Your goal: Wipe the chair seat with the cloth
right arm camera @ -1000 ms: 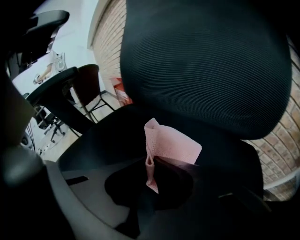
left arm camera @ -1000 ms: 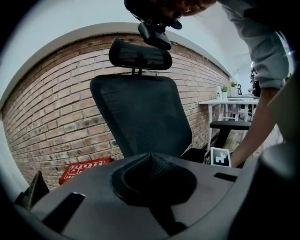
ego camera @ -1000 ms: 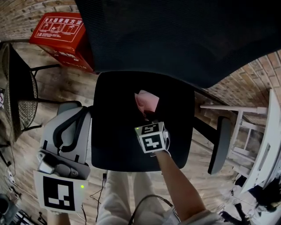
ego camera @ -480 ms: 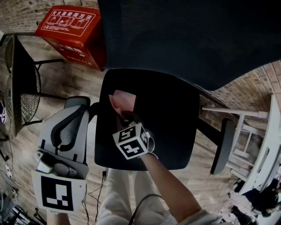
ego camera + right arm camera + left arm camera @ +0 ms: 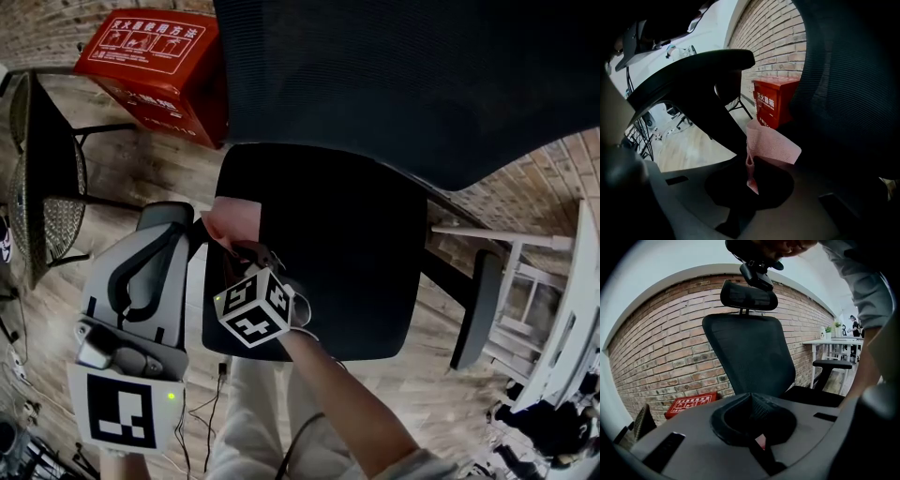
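Cloth (image 5: 233, 217), pink and bunched, sat at the left rear corner of the chair seat (image 5: 347, 253), pinched in the right gripper's (image 5: 244, 249) closed jaws. Wiping looked underway, with most of the dark seat seemingly yet to cover. The right arm reached forward over the front edge. The left gripper (image 5: 166, 221) hung beside the seat, jaws together, empty.

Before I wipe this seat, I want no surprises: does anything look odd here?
Nothing stands out: the right gripper pinches the pink cloth at the left edge of the chair seat, which shows no spill or tear.
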The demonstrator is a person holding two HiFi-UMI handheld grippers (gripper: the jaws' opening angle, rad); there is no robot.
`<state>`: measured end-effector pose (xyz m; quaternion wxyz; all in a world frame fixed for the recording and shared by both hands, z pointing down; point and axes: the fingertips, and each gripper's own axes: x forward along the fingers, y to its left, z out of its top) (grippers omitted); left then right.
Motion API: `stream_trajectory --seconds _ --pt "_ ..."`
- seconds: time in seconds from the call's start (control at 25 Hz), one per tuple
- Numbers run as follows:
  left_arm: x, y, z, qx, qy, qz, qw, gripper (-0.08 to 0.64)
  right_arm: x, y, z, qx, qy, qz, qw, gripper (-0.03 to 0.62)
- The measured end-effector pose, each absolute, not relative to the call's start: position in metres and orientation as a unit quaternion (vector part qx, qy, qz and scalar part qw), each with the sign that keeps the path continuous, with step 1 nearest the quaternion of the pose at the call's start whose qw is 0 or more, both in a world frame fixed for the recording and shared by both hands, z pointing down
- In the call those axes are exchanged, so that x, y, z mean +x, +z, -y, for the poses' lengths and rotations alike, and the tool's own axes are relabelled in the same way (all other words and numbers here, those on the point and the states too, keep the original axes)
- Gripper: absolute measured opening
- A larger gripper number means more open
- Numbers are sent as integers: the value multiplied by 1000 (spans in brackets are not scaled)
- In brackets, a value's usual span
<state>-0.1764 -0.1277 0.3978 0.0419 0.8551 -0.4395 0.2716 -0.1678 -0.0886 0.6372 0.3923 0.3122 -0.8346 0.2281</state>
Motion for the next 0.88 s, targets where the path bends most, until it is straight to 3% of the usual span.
stream_trajectory --seconds 0.88 --pt "-112 404 112 876 283 391 31 18 -25 665 71 392 231 767 453 54"
